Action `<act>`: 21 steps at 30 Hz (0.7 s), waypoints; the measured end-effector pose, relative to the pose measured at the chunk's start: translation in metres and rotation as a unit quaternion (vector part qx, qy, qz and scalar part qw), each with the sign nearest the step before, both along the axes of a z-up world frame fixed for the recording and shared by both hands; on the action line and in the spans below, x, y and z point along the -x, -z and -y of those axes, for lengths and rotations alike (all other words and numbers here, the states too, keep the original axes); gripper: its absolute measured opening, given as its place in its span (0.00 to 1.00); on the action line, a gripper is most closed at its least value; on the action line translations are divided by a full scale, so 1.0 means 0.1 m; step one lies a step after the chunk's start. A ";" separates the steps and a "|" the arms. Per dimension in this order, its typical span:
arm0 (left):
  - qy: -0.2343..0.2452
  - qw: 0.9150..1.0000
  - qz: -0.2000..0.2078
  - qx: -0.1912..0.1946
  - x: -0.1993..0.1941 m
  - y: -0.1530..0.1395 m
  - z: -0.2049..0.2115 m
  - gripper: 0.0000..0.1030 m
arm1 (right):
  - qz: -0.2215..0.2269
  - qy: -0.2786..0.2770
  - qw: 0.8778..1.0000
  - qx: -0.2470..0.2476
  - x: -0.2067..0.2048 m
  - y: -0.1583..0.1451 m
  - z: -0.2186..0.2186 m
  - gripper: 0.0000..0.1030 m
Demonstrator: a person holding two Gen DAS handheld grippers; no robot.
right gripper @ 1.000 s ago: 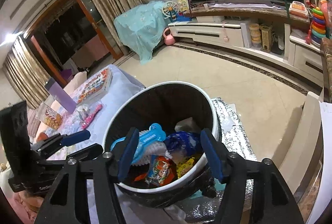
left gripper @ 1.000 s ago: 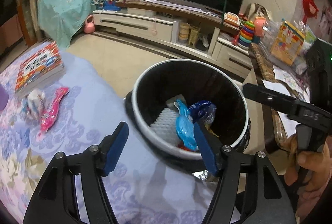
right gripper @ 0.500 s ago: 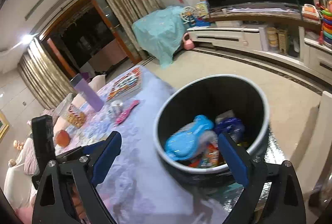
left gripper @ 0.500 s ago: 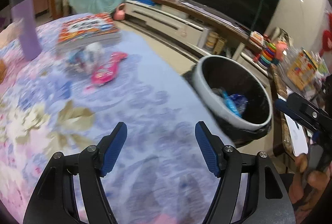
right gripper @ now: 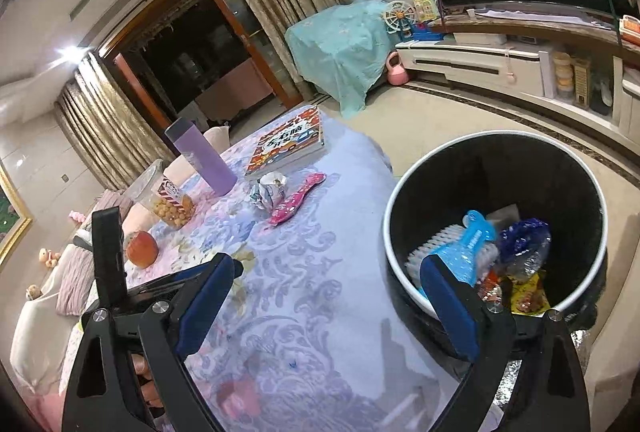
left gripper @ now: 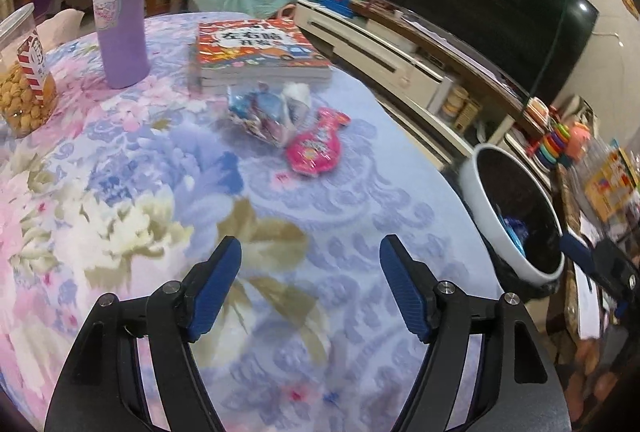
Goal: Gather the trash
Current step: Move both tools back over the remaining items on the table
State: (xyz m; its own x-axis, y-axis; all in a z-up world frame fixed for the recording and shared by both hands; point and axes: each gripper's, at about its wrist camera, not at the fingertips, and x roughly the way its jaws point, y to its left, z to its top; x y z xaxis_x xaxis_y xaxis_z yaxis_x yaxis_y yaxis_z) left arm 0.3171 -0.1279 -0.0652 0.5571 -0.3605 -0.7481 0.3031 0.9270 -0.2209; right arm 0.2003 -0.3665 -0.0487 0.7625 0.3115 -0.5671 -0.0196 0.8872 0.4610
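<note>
Left gripper (left gripper: 310, 284): nothing is held; its jaws are opening, spread wide over bare cloth, and no item is found between the pads.
Right gripper (right gripper: 326, 306): nothing is held; the jaws are spread about as wide as they go, one pad seen over the cloth and the other in front of the bin's near rim.
Remaining trash: a crumpled clear wrapper (left gripper: 266, 110) and a pink packet (left gripper: 316, 146) are seen on the table (left gripper: 120, 192), lying touching, just in front of the book stack (left gripper: 260, 52) that sits at the far edge.
Direction from left jaws: the two pieces are found ahead and slightly left of the gap's centre line, well apart from the pads, with open cloth between.
Long axis: the pink packet is laid slantwise, its narrow end toward the far right edge and its broad end nearer the jaws; a grip across its width is judged easiest.
Nearer hand: the left is judged nearer, since it is aimed at the trash while the right is set beside the bin.
Bin (right gripper: 496, 224): it is placed off the table's right edge, and is already partly filled with a blue packet and other wrappers.
Not trash, by judgement: the purple bottle (left gripper: 120, 8), snack jar (left gripper: 22, 72) and an apple (right gripper: 141, 250) nearer the table's left edge.
Step in hand: a reach forward to the next piece is judged to be under way.
</note>
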 end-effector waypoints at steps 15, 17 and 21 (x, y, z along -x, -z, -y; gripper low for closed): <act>-0.021 0.999 0.020 -0.035 -1.03 0.10 0.16 0.58 | 0.007 -0.018 1.000 0.024 -0.31 0.08 -0.26 0.92; -0.010 0.999 0.013 -0.038 -1.10 0.16 0.16 0.28 | 0.005 -0.022 0.999 0.026 -0.35 0.10 -0.30 0.92; 0.001 0.999 0.015 -0.028 -1.07 0.17 0.06 0.02 | -0.001 -0.035 0.999 0.029 -0.47 0.13 -0.42 0.92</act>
